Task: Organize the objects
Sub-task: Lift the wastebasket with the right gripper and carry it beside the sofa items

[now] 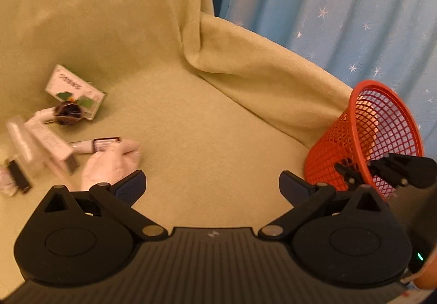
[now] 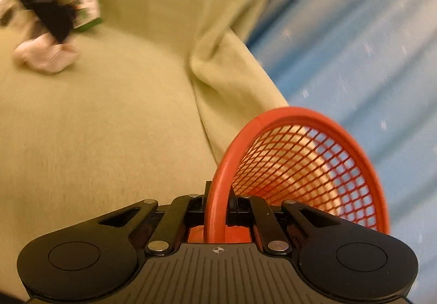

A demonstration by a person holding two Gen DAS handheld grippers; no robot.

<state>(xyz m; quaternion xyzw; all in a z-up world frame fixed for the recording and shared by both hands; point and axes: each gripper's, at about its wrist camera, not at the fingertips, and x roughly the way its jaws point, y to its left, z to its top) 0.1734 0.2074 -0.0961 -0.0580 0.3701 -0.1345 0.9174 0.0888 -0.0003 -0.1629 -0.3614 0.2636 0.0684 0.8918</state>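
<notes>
Basket (image 1: 363,140) at the sofa's (image 1: 177,113) right end, small items (image 1: 62,124) clustered far left on the seat

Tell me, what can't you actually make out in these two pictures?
- Basket bottom: right wrist view, hidden behind the right gripper, shut on its rim; left wrist view, the mesh hides it.
- Box lettering: left wrist view, too blurred to read.
- Pile of small packets: left wrist view, smeared, partly cut by the left edge.
- Dark thing over the white cloth: right wrist view, too blurred to name.
</notes>
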